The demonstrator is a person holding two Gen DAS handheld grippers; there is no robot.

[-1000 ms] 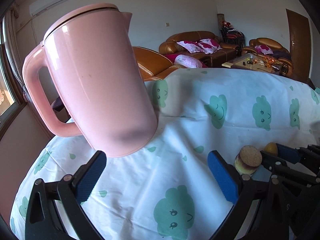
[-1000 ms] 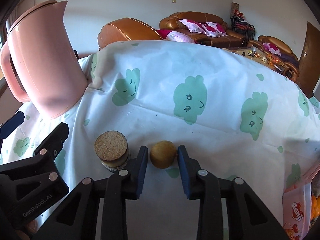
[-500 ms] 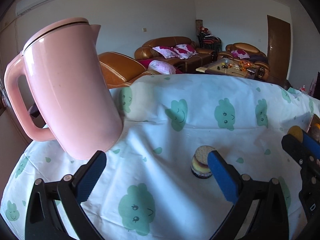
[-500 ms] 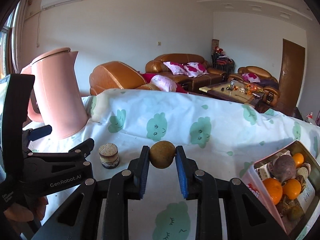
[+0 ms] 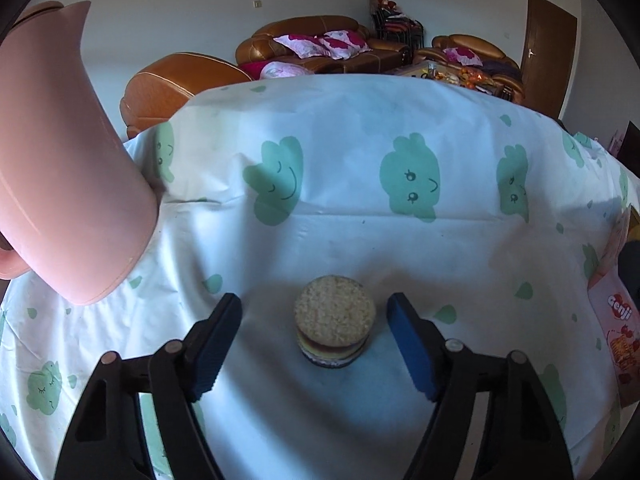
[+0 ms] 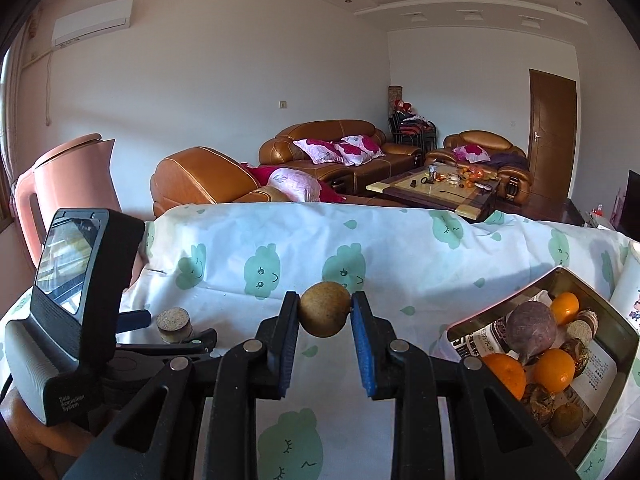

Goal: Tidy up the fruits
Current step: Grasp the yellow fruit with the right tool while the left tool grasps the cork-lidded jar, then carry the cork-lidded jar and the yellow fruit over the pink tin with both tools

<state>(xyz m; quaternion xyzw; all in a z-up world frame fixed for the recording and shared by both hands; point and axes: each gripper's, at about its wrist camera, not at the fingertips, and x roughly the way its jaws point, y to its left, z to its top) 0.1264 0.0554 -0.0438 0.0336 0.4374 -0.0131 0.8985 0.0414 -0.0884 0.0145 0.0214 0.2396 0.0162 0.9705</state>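
My right gripper [image 6: 325, 316] is shut on a small round brown fruit [image 6: 325, 314] and holds it above the table. To its lower right stands an open metal tin [image 6: 624, 334] with oranges [image 6: 554, 364], a dark purple fruit [image 6: 531, 329] and brown fruits. My left gripper [image 5: 314, 342] is open, its blue pads either side of a small cork-topped jar [image 5: 335, 331] that stands on the cloth. The jar [image 6: 173, 319] and the left gripper's body [image 6: 76, 312] show at the left of the right wrist view.
A tall pink kettle [image 5: 64, 184] stands at the table's left, close to the left gripper. The table wears a white cloth with green clouds [image 5: 408, 176]. A pink snack box [image 5: 612, 320] lies at the right edge. A white cup [image 6: 630, 288] stands behind the tin.
My right gripper has lifted the brown fruit off the cloth and swung right toward the tin. My left gripper has moved right and down until the cork-topped jar sits between its open fingers.
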